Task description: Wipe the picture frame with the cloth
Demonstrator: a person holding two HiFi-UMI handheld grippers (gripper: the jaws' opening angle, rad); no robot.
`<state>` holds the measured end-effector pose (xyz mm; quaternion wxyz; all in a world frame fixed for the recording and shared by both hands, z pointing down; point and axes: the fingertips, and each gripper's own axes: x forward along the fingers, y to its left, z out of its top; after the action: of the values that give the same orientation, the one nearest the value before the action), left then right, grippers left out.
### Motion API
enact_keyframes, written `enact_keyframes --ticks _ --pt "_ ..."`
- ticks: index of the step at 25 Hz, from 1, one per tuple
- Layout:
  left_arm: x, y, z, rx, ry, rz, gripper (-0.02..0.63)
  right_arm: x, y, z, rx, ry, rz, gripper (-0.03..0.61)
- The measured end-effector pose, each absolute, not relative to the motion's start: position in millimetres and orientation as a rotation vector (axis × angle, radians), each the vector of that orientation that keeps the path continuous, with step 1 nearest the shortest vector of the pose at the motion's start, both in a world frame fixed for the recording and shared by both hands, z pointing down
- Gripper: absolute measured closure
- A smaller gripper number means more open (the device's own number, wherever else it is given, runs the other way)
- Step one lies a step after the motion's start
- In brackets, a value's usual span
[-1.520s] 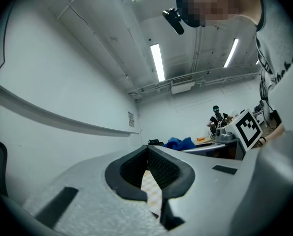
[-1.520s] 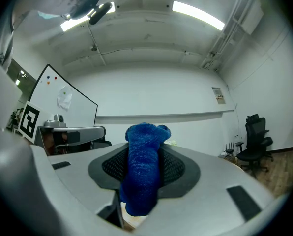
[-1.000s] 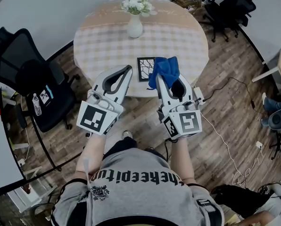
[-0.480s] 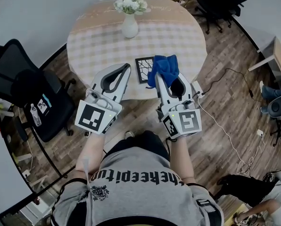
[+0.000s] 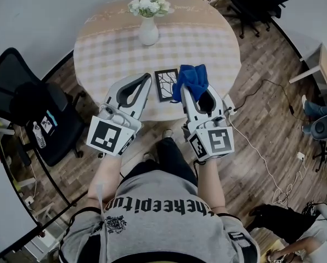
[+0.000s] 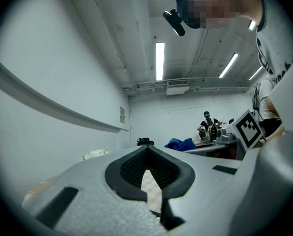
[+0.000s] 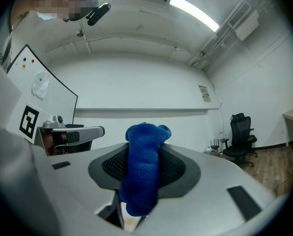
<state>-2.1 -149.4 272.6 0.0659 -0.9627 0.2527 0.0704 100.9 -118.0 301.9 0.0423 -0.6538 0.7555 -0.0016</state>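
Right claw [image 7: 145,136] pinching blue cloth [image 7: 142,176], left claw [image 6: 147,150] closed, empty

The left gripper [image 6: 147,149] fills the view from 4 to 8 o'clock. Its grey jaws meet at the tips with nothing between them, and a checked tablecloth [image 6: 151,187] shows through the loop of their dark pads. Just past 3 o'clock a blue cloth [image 6: 182,143] sits at the tip of the right gripper [image 6: 191,148], whose marker cube [image 6: 248,127] stands further out. White flowers [image 6: 95,154] peek up at 8 o'clock. Ceiling light strips [image 6: 159,60] run at 12 o'clock above a distant person [image 6: 207,123].
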Motion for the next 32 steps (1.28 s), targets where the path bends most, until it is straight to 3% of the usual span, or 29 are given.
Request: enact_keyframes --ticks 16,32 --pt "5 -228 288 -2.861 1.029 0.183 0.598 112 -223 336 -1.835 2.54 -0.168 0.433" --pt "-4 -270 336 -2.866 1.303 0.066 0.598 94 -280 445 -1.661 2.775 -0.599 0.431"
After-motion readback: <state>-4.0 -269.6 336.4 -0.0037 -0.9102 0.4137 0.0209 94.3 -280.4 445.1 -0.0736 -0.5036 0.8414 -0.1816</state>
